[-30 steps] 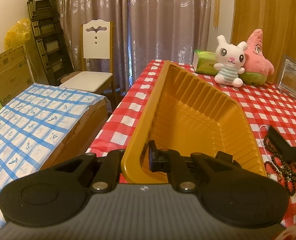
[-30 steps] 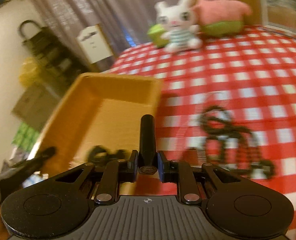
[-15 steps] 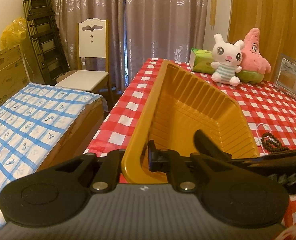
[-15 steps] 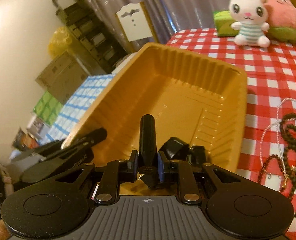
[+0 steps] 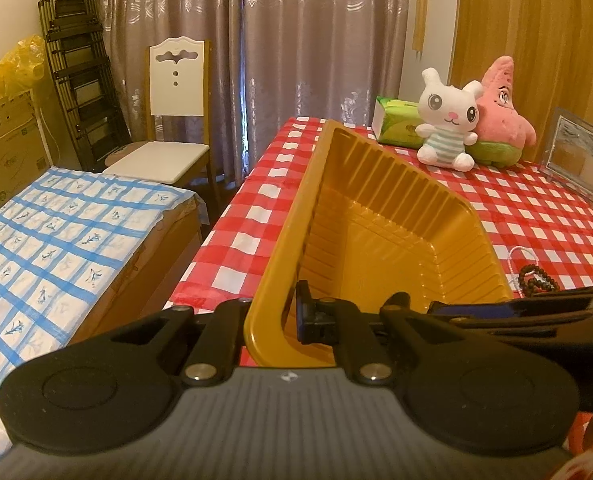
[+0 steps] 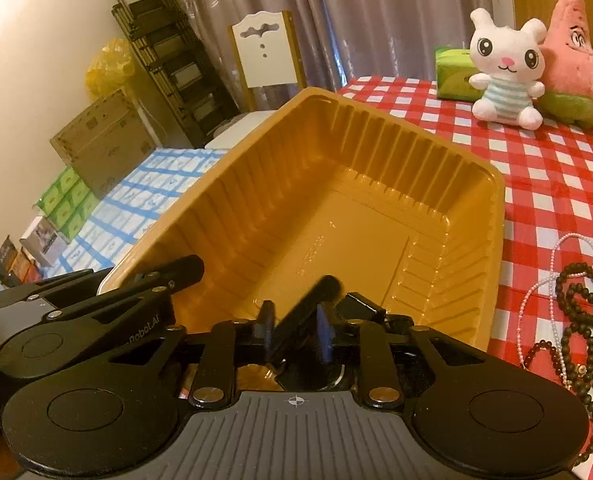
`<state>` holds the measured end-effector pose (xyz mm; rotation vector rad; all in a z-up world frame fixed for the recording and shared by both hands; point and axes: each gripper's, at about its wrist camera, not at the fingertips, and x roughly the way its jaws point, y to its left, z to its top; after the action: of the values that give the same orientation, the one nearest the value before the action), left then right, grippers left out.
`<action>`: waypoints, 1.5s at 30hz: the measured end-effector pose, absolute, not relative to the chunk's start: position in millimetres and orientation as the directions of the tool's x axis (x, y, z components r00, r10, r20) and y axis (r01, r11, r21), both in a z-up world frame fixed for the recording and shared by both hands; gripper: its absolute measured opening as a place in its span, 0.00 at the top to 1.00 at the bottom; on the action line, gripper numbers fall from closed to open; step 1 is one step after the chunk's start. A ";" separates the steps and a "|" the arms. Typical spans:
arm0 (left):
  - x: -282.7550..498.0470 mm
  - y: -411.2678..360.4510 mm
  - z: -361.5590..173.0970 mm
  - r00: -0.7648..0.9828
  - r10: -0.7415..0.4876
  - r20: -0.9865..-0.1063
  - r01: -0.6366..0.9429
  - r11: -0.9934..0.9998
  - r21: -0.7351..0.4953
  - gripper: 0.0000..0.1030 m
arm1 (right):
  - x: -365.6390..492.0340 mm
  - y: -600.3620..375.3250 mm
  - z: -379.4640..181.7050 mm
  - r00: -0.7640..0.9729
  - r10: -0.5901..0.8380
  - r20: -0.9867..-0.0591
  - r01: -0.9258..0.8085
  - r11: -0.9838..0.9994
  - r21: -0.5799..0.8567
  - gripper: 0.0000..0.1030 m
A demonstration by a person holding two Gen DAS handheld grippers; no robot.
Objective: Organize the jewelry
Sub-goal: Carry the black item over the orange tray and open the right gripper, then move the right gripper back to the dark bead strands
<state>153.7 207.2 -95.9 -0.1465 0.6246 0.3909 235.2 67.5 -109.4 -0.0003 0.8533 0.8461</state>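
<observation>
A golden-yellow plastic tray (image 5: 380, 216) sits on the red checked tablecloth. My left gripper (image 5: 274, 316) is shut on the tray's near left rim; it also shows in the right wrist view (image 6: 152, 284). My right gripper (image 6: 294, 328) hangs over the tray's near end with its jaws a little apart, and a black stick-shaped object (image 6: 308, 308) lies tilted between them. A dark bead necklace (image 6: 584, 312) and a thin pearl strand (image 6: 536, 292) lie on the cloth right of the tray; the beads also show in the left wrist view (image 5: 536, 282).
A white bunny plush (image 5: 450, 124), a pink star plush (image 5: 500, 116) and a green tissue pack (image 5: 394, 126) stand at the table's far end. A picture frame (image 5: 582, 160) leans at the right. A chair (image 5: 172, 120) and a blue checked surface (image 5: 56, 240) lie left of the table.
My right gripper swung from the necklaces over to the tray's near end. Its jaws have parted and the black object now tilts between them. The left gripper stays on the rim.
</observation>
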 end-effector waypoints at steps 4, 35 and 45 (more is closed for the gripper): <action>154.0 206.9 -96.5 0.741 0.313 -0.595 -0.400 0.917 -0.016 0.93 | 234.4 56.7 -103.2 0.372 0.667 -0.645 -0.641 0.687 0.341 0.59; 150.9 199.2 -95.8 0.723 0.355 -0.593 -0.437 0.899 0.005 0.92 | 255.0 -92.0 -138.3 0.487 0.457 -0.745 -0.381 0.878 0.290 0.81; 147.7 198.8 -96.2 0.717 0.357 -0.599 -0.447 0.894 -0.002 0.92 | 274.9 -88.6 -147.1 0.539 0.408 -0.737 -0.403 0.893 0.199 0.84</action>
<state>147.7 198.8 -96.2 -0.1510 0.6297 0.4467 274.9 -88.6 -147.1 0.0055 0.8773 0.4821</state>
